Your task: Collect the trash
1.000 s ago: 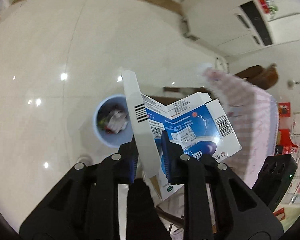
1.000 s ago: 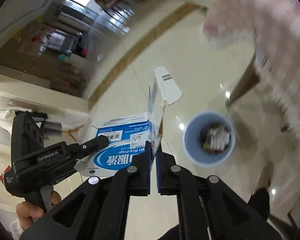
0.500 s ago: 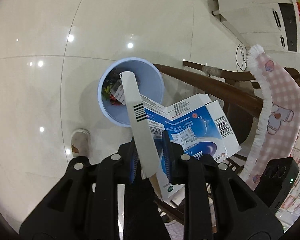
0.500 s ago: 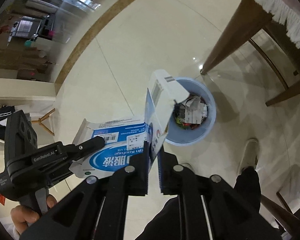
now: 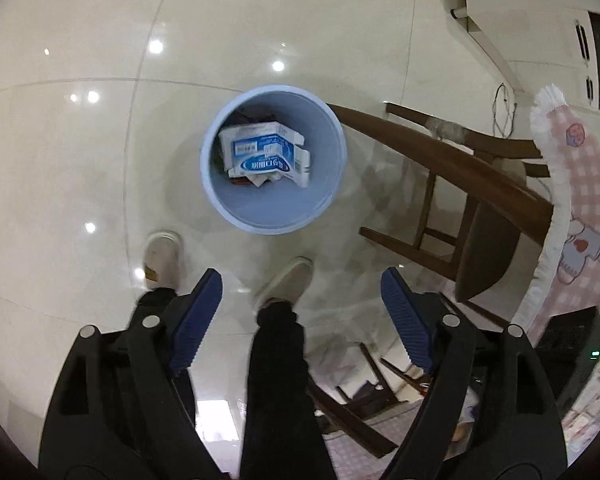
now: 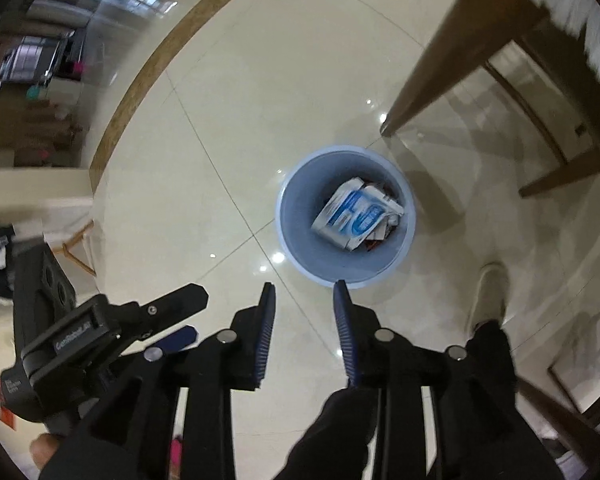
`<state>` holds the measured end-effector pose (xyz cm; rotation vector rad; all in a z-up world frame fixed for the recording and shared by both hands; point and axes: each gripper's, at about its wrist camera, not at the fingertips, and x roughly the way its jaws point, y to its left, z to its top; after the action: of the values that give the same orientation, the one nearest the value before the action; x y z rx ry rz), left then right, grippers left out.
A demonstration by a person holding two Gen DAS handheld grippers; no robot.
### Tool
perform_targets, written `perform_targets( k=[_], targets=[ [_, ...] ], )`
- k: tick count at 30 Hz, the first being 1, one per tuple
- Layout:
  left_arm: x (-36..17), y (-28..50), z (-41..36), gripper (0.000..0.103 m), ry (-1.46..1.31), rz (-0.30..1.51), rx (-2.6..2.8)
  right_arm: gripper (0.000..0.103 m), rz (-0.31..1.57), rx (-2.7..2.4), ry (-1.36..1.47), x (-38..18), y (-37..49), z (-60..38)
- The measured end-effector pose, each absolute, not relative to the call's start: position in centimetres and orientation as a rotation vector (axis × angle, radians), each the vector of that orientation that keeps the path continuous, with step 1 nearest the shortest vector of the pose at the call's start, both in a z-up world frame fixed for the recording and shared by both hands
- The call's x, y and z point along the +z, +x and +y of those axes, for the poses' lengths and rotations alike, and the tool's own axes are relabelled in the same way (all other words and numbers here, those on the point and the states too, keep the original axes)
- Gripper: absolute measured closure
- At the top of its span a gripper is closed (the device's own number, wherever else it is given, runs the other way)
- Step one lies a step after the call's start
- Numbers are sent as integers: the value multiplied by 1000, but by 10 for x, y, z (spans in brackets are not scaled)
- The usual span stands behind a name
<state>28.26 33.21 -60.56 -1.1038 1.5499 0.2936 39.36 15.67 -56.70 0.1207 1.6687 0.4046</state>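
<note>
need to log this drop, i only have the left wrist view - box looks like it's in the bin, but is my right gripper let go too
Observer: Yes. In the right wrist view the right gripper is open, with nothing between its fingers.
Operator: where's it pointing
Observer: Down at the blue bin, whose near rim sits just past its fingertips in that view.
Operator: does the box look settled from that side
Observer: The blue and white box lies tilted on top of the other trash, all of it inside the rim.
Operator: can it see my left gripper
Observer: Yes, the left gripper shows at the lower left of the right wrist view, open, off to the side of the bin.
</note>
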Motion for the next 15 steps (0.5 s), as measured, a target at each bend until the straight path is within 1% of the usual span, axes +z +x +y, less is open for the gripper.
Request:
perform_targets(
  k=[2, 5, 8, 12, 15],
  targets=[
    [-593, 279, 332, 23, -1077, 1540, 292, 73, 1646, 428, 92, -553, 390, 161],
    [-567, 274, 332, 23, -997, 1517, 275, 70, 1599, 453, 50, -524, 382, 168],
    [-533, 270, 333, 23, -913, 1479, 269, 69, 1541, 482, 22, -492, 374, 174],
    [-478, 262, 334, 23, -780, 1417, 264, 69, 1467, 493, 9, -445, 358, 175],
    [-428, 250, 330, 23, -671, 1348, 282, 66, 1404, 512, -2, -408, 344, 172]
  ],
)
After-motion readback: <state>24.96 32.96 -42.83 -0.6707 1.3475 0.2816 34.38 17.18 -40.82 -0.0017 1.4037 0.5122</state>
